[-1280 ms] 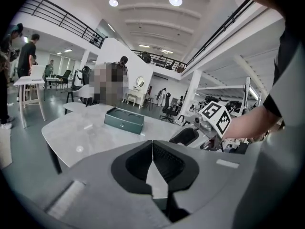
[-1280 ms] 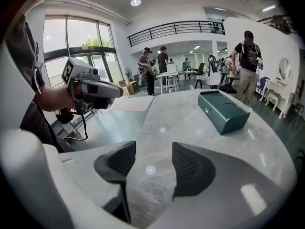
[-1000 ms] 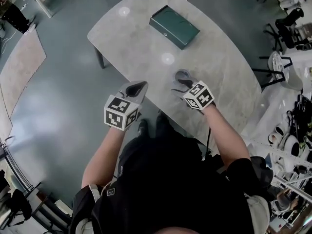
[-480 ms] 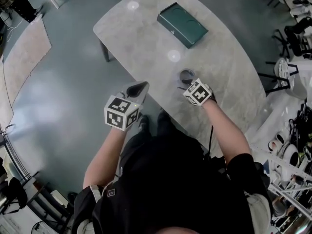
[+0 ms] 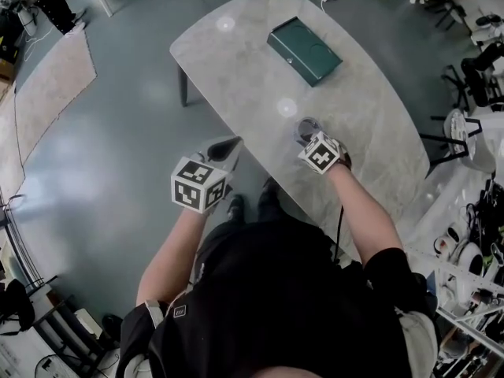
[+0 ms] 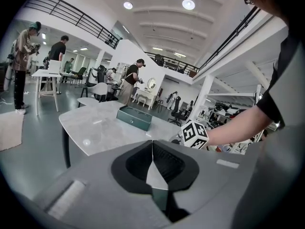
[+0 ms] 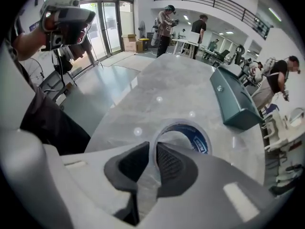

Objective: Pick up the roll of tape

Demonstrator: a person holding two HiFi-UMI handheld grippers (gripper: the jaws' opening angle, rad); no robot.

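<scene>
The roll of tape (image 5: 306, 125) is a clear ring with a blue inner core (image 7: 200, 138), lying flat on the grey marble table (image 5: 236, 61). My right gripper (image 5: 309, 137) points steeply down at its near side. Its jaws have just been closing, and the ring's near wall stands pinched between them (image 7: 153, 152): one pad is inside the ring, the other outside. My left gripper (image 5: 226, 143) hangs off the table's near edge, over the floor, shut with nothing in it (image 6: 152, 159).
A dark green box (image 5: 304, 50) with an open top lies further back on the table (image 7: 236, 101). Chairs and cluttered shelves (image 5: 472, 227) stand to the right. People (image 7: 167, 23) stand at desks far behind.
My right gripper has come down over the tape's near side and its jaws have closed on the ring's wall. My left gripper has drifted a little beside the table edge.
</scene>
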